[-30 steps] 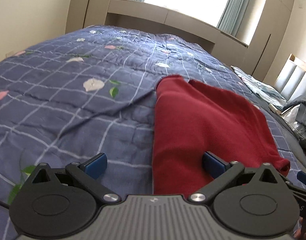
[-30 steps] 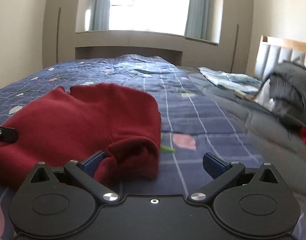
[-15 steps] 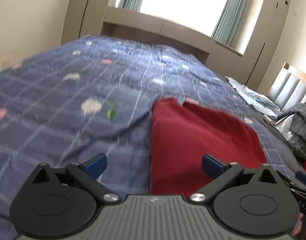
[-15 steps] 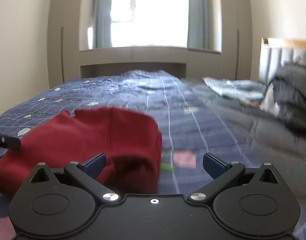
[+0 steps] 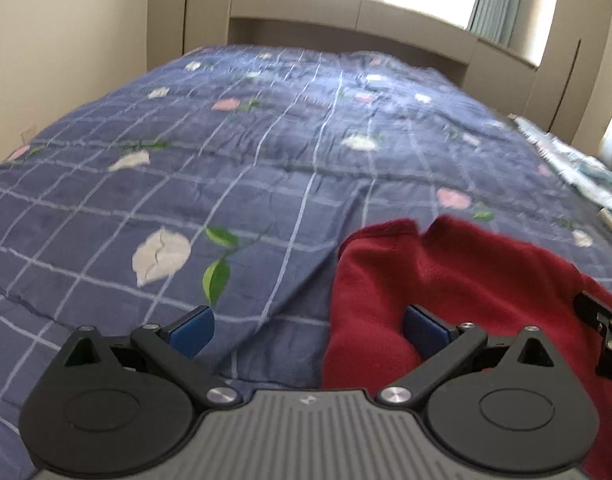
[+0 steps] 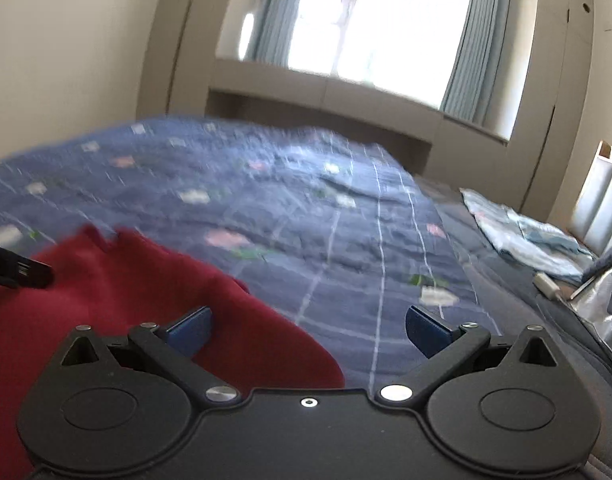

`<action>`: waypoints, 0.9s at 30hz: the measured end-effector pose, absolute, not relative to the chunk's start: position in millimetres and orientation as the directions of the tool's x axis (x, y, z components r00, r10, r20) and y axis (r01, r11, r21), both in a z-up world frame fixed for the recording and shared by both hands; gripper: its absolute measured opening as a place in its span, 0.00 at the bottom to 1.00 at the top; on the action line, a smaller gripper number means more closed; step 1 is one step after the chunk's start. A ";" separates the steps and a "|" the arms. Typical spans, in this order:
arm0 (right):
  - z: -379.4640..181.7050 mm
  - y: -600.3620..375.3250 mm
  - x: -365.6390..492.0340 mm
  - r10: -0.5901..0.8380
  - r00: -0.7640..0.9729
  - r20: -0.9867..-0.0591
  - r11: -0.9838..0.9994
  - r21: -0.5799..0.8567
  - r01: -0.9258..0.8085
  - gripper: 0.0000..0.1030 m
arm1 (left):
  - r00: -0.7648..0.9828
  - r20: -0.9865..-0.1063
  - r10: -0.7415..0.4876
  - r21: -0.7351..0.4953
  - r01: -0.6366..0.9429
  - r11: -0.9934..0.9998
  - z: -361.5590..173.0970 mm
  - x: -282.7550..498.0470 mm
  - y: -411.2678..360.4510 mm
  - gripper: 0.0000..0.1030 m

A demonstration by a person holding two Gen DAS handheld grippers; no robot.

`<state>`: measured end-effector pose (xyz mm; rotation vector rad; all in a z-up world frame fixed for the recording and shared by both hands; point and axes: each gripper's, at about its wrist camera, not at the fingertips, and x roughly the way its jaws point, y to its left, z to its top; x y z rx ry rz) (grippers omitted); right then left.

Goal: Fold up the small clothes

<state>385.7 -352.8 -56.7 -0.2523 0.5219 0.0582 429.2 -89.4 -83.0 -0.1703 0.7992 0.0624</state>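
The red knit garment (image 5: pixel 457 280) is lying folded on the floral quilt (image 5: pixel 226 184), toward the bed's near edge. The left gripper (image 5: pixel 307 326) and right gripper (image 6: pixel 307 328) are both hovering wide apart, holding nothing. No writing is showing.

Left hand-held gripper (image 5: pixel 307 330) and right hand-held gripper (image 6: pixel 307 330) both point forward, jaws spread wide.

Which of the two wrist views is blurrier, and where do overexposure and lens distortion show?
Right wrist view: strong motion blur smears the blue checked floral quilt and dark red knitted garment; the bright window is blown out. Left wrist view: sharper nearby, softer toward the far bed edge, window also white. Both: fisheye bending, dark corners.
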 end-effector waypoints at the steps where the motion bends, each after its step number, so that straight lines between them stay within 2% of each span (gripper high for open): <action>1: -63.6 -355.0 389.4 -0.027 0.859 -0.511 0.968 -0.228 -0.106 0.99 | 0.693 -0.720 -0.005 -0.125 -0.122 0.985 -87.7 429.6 -89.6 1.00; 4: -82.5 -367.1 398.5 -0.057 0.836 -0.545 0.979 -0.193 -0.059 0.99 | 0.711 -0.704 -0.001 -0.128 -0.126 0.984 -94.1 426.3 -88.8 1.00; 8: -90.7 -381.3 401.6 -0.023 0.816 -0.578 0.994 -0.103 -0.044 0.99 | 0.717 -0.697 0.014 -0.111 -0.127 0.986 -95.0 425.9 -91.9 1.00; 14: -91.9 -378.9 401.4 -0.040 0.826 -0.562 0.991 -0.130 -0.041 0.99 | 0.724 -0.689 0.025 -0.102 -0.131 0.986 -95.2 424.2 -94.8 1.00; 27: -93.5 -380.8 401.7 -0.015 0.817 -0.577 0.996 -0.082 -0.040 0.99 | 0.727 -0.686 0.031 -0.095 -0.132 0.987 -95.7 423.8 -95.4 1.00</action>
